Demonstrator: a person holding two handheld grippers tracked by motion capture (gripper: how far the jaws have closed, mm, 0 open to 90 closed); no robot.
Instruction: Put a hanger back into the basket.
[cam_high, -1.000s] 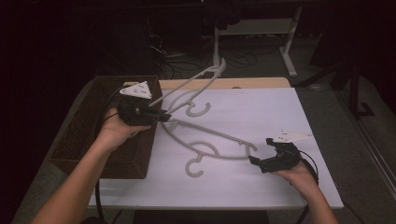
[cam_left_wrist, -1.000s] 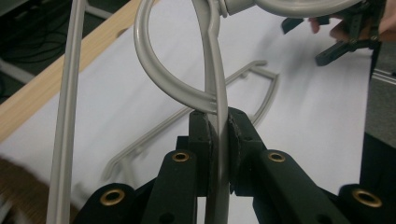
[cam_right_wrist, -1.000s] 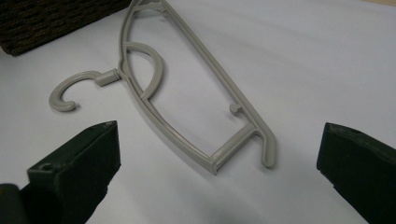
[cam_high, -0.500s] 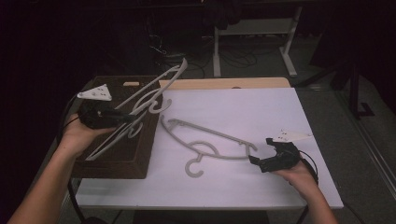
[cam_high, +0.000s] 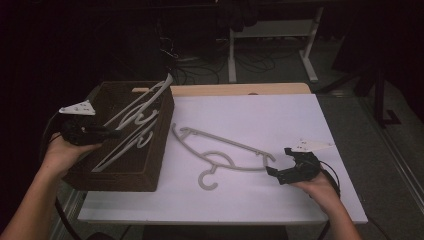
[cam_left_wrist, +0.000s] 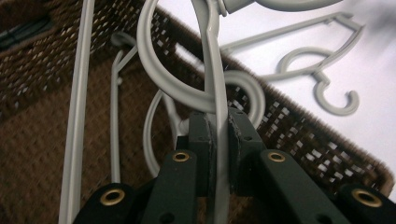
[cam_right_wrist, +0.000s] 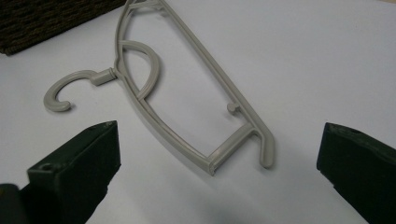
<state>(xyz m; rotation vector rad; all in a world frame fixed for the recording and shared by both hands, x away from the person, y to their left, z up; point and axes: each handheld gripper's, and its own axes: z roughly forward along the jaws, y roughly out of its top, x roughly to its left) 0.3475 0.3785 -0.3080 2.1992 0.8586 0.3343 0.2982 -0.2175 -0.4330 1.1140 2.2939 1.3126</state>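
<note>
Our left gripper (cam_high: 102, 134), at the high view's left, clamps a grey hanger (cam_high: 131, 125) over the wicker basket (cam_high: 115, 179); our right gripper (cam_high: 278, 169) gapes at lower right beside a second hanger (cam_high: 225, 150). Left gripper view: jaws pinch the hanger's bar at centre. Right gripper view: jaws spread wide, second hanger mid-frame.

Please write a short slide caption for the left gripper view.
Left tool clamps a grey hanger above the woven basket.
</note>
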